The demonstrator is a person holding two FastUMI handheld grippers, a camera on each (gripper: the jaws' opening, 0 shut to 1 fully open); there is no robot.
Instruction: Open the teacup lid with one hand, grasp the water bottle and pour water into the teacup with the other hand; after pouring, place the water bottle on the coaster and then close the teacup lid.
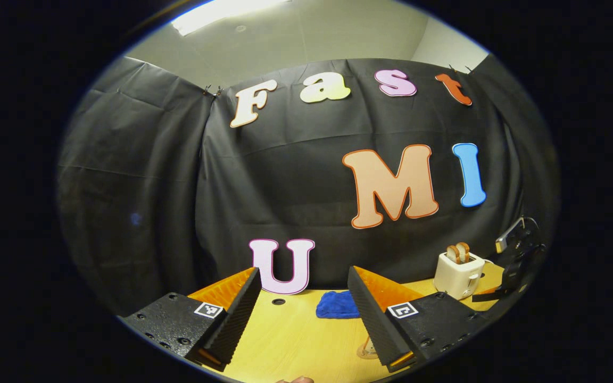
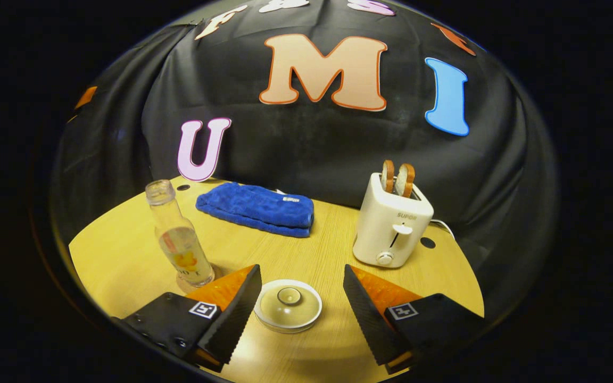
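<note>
The right gripper hangs wide open and empty with the lidded teacup between its fingers near the tabletop's front edge, seemingly to lift its lid, the water bottle upright just left, the left gripper equally open, empty, aloft

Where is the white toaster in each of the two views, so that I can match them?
Left gripper view: the toaster stands far right on the table, small, beyond the right finger of the left tool.
Right gripper view: the toaster stands right of centre, large, behind the open right tool.
Shared landmark: the blue cloth, lying to the toaster's left in both.
</note>
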